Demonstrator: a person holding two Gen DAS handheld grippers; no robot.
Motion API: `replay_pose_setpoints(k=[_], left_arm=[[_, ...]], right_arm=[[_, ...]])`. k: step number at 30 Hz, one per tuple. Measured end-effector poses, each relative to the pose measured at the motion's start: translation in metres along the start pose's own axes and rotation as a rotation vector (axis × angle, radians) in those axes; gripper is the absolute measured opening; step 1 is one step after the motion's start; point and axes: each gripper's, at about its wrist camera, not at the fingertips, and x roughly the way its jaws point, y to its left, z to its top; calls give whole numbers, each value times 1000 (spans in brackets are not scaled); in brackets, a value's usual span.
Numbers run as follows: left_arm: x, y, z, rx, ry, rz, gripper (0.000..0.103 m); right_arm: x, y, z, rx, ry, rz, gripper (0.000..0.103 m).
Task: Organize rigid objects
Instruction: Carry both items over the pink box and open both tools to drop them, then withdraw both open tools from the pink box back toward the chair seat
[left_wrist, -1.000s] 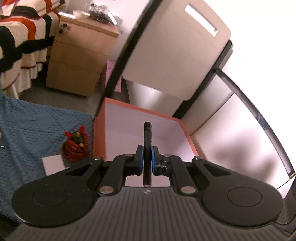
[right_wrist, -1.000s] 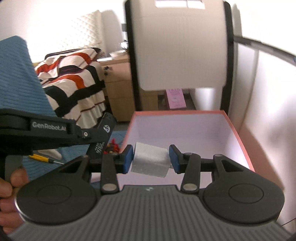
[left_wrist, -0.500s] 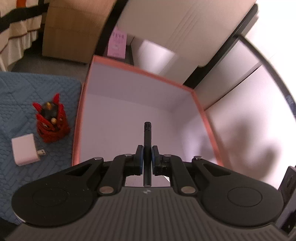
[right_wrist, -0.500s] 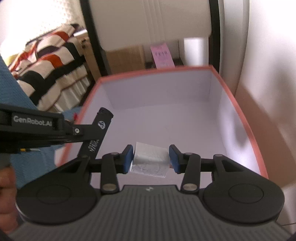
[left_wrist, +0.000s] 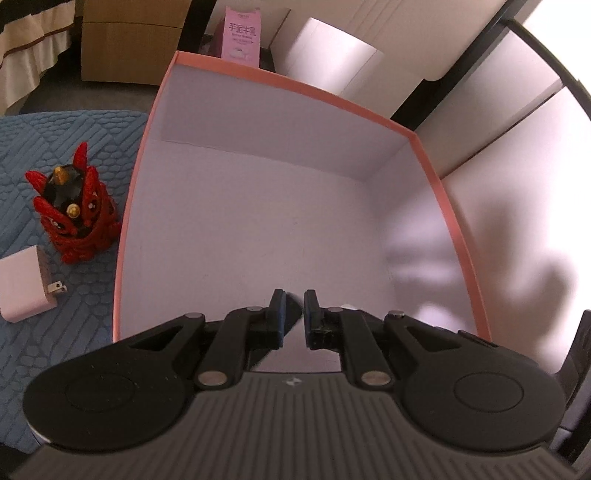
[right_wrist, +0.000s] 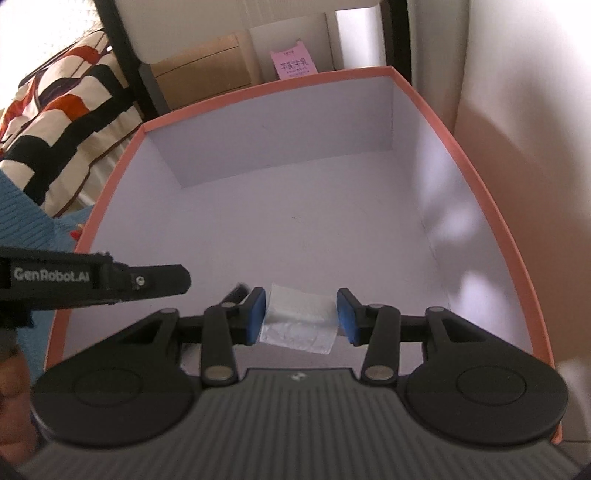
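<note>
My left claw (left_wrist: 293, 314) has just been opening, nothing gripped; my right claw (right_wrist: 301, 317) clamps a white block (right_wrist: 299, 325) over the box (right_wrist: 517, 258).

Your big box (right_wrist: 491, 206) has orange-pink walls outside and plain white inside, and it sits open. The white packet (right_wrist: 299, 319) hangs low over the near end of its floor. Beside the box, on the blue mat, stand a red figure (left_wrist: 75, 218) and a white plug (left_wrist: 24, 284).

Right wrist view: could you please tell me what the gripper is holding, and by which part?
The right gripper holds a white wrapped block, its jaws pressing the block's two opposite side faces.
</note>
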Motion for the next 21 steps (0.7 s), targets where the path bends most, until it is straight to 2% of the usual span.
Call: replay_pose_setpoints(k=[2, 6, 10, 16, 21], left_arm=[[-2, 0, -1, -5, -7, -5, 22], [-14, -1, 0, 5, -30, -4, 22], [-36, -4, -2, 34, -82, 17, 22], [-81, -8, -10, 59, -171, 28, 22], [-125, -8, -26, 57, -224, 8, 22]], right_arm=[[1, -1, 0, 2, -1, -10, 46], [-2, 0, 2, 16, 3, 0, 46], [-15, 7, 3, -5, -30, 7, 45], [-45, 22, 4, -20, -97, 34, 46], [-74, 40, 3, -49, -152, 49, 46]])
